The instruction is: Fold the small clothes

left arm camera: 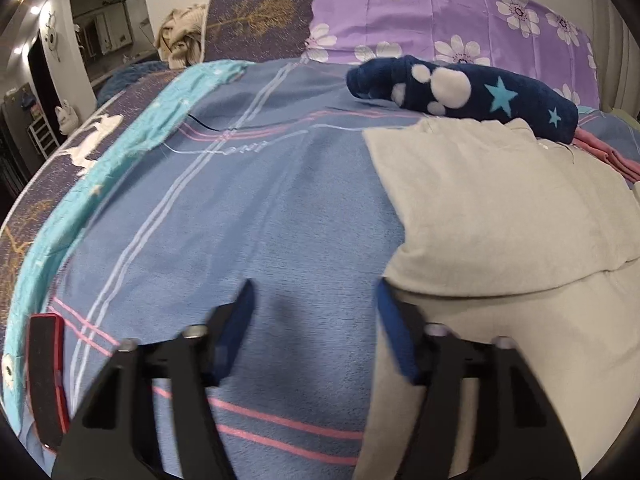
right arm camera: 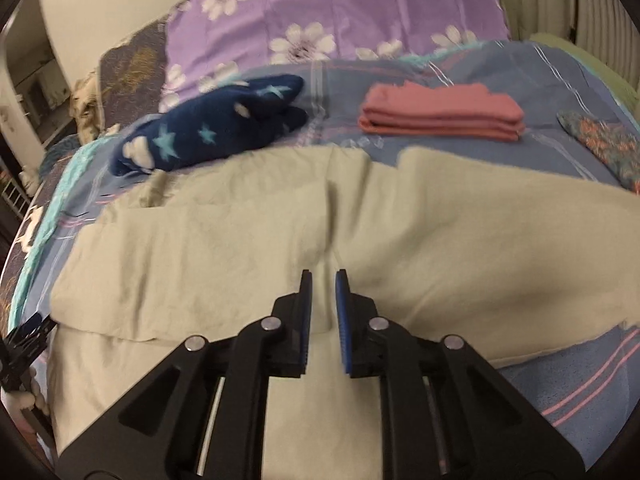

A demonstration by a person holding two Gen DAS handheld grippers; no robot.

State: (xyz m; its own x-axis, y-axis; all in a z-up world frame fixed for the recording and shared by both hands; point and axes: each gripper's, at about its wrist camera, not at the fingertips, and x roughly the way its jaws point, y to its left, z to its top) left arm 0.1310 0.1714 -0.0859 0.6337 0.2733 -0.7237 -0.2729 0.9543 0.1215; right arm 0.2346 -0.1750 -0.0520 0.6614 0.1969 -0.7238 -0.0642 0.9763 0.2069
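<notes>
A beige garment (right arm camera: 248, 248) lies partly folded on the blue striped bedspread (left arm camera: 248, 216), its upper layer doubled over the lower one. In the left wrist view the garment (left arm camera: 492, 216) fills the right side. My left gripper (left arm camera: 316, 292) is open and empty over bare bedspread, its right finger close to the garment's left edge. My right gripper (right arm camera: 323, 276) hovers over the garment's middle with its jaws a narrow gap apart and nothing between them.
A navy star-patterned fleece piece (right arm camera: 208, 128) lies behind the garment, next to a folded pink stack (right arm camera: 440, 114). A floral cloth (right arm camera: 604, 144) lies at the far right. Purple flowered pillows (left arm camera: 440, 12) line the headboard. A black and red phone (left arm camera: 46, 380) lies at the left.
</notes>
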